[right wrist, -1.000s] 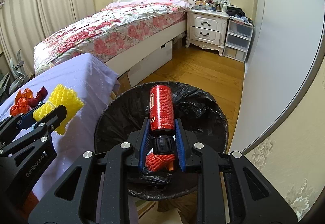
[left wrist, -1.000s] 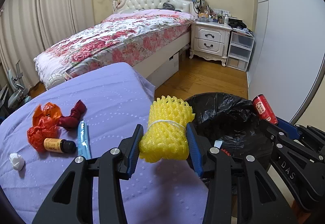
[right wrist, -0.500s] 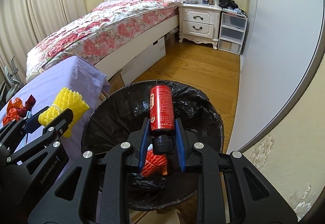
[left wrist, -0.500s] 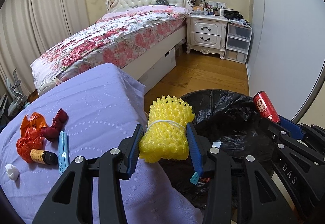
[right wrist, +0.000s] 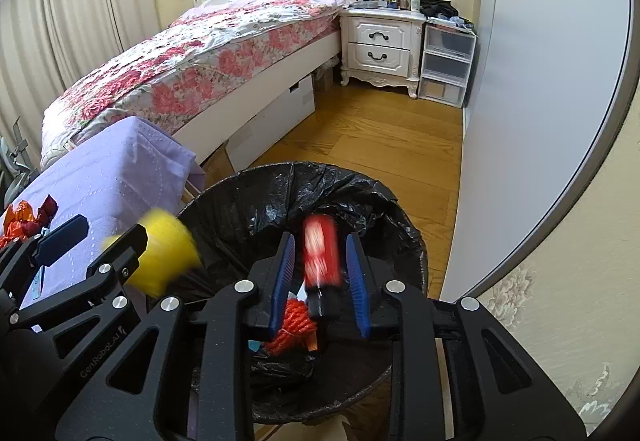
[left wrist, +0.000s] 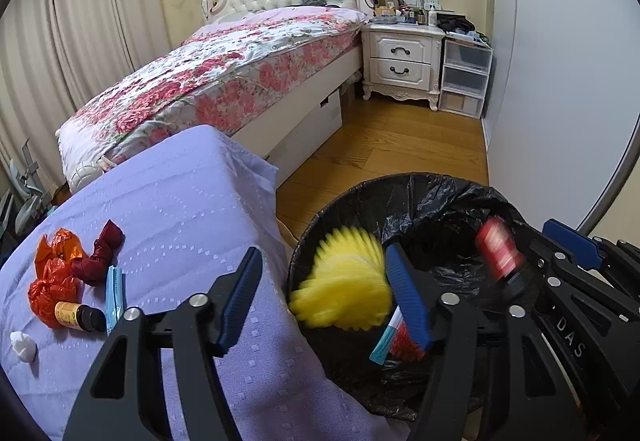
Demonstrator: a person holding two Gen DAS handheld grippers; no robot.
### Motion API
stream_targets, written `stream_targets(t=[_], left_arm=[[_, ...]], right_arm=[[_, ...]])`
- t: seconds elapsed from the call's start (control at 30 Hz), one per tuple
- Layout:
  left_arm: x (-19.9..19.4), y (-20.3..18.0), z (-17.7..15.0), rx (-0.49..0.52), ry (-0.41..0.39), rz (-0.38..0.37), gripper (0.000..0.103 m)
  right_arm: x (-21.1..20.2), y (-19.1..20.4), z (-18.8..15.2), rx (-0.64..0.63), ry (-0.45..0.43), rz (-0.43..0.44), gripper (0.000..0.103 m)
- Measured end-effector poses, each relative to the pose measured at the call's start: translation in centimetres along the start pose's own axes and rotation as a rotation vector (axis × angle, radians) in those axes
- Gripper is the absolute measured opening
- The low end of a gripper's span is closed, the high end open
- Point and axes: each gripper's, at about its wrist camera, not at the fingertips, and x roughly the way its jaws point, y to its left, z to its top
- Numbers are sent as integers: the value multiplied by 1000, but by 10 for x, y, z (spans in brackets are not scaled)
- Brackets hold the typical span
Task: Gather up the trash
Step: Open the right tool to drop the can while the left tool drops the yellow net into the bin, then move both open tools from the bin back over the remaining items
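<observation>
Where purple cloth (left wrist: 180, 209) ends: lined bin (left wrist: 440, 193) (bed (left wrist: 240, 73) beyond).

Both hand-held grippers (left wrist: 324, 301) (right wrist: 320, 277) angled downward, jaws just opening

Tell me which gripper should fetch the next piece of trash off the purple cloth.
Left. The left gripper hangs open beside the purple cloth, nearer the small brown bottle. The right gripper, just opened, sits over the bin, farther away.
</observation>
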Motion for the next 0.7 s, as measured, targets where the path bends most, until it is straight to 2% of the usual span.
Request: stream_targets(t=[0.07, 0.2, 0.33, 0.7], left_arm=[[-1, 3, -1, -12, 0, 1, 70], [-4, 8, -2, -26, 6, 11, 71], [-11, 17, -5, -36, -6, 40, 73], [-37, 75, -27, -127, -9, 121, 73]], right_arm=[[-2, -1, 1, 2, -8, -7, 38], [-6, -1, 1, -1, -16, -10, 39], [-9, 2, 0, -7, -17, -8, 44], [-17, 32, -12, -55, 8, 52, 45]])
